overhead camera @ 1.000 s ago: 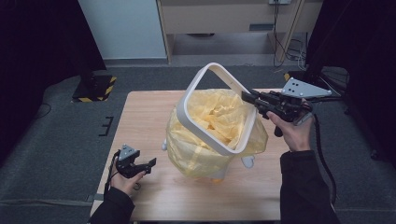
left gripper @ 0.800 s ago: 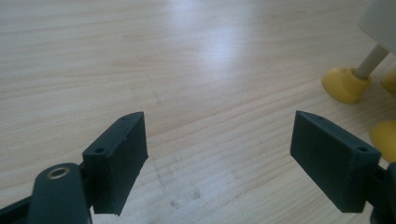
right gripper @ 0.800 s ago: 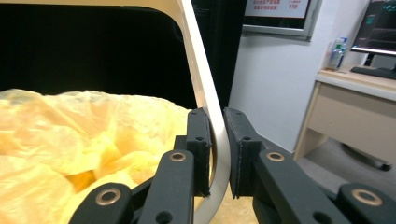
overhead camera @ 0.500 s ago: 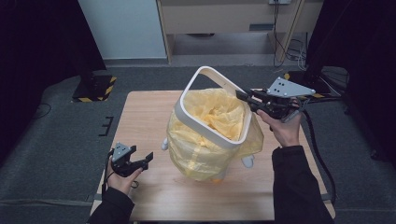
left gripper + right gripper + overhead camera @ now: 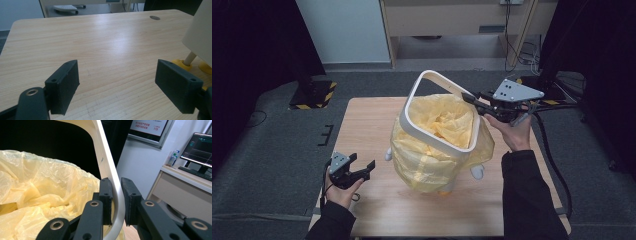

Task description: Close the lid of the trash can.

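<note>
Wooden table (image 5: 367, 125): your right gripper (image 5: 116, 195) clamps the white ring (image 5: 432, 132), seen closest frame centre, right gripper view. Left gripper (image 5: 362, 170), lower left of the high view, gapes empty; its own view adds yellow feet (image 5: 183, 65).

Clearance: table's left half open.
Bin (image 5: 432, 150) with raised ring (image 5: 439, 112) blocks the middle; narrow strip remains along the right edge of the table (image 5: 362, 125).

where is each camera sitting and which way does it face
High view: above the person's side, looking forward and down at the table; forearms, both grippers show.
Left gripper view: on the left gripper, facing across the table; open jaws.
Right gripper view: on the right gripper, facing the ring; jaws clamp it.
Shared: ring, bag.
</note>
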`<state>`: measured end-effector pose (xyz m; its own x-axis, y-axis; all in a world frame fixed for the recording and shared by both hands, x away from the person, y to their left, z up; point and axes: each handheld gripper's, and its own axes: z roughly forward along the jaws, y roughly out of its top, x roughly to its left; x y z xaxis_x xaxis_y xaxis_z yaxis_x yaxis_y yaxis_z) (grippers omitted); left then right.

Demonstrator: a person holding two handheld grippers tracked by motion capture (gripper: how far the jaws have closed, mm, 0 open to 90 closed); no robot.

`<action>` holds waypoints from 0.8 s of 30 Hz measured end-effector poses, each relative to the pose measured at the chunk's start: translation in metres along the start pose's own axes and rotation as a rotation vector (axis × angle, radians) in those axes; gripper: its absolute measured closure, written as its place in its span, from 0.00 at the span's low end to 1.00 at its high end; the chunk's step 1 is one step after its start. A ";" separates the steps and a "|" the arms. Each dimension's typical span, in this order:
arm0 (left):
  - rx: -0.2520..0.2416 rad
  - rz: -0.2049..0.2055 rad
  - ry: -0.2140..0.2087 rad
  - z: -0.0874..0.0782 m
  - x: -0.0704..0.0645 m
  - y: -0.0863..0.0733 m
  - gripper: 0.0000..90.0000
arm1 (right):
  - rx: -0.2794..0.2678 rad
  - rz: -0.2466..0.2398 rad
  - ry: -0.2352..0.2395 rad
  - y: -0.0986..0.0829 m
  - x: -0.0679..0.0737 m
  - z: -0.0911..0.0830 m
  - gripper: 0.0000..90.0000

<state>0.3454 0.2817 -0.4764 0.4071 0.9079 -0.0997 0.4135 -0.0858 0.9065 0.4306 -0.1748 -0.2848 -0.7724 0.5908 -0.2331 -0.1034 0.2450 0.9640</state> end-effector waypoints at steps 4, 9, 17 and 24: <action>-0.003 0.000 -0.001 0.000 0.000 0.000 0.21 | 0.008 -0.002 0.015 0.000 -0.004 0.004 0.88; -0.015 -0.003 -0.002 -0.001 0.000 0.002 0.21 | 0.021 0.005 0.044 -0.004 -0.002 0.009 0.88; -0.130 -0.043 -0.015 -0.014 -0.003 0.022 0.21 | 0.026 0.030 0.028 -0.007 0.001 0.009 0.87; -0.245 -0.059 -0.053 -0.035 -0.009 0.054 0.22 | 0.028 0.047 0.029 -0.006 0.002 0.009 0.86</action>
<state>0.3361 0.2832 -0.4122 0.4326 0.8852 -0.1710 0.2305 0.0748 0.9702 0.4357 -0.1679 -0.2926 -0.7937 0.5801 -0.1831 -0.0491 0.2390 0.9698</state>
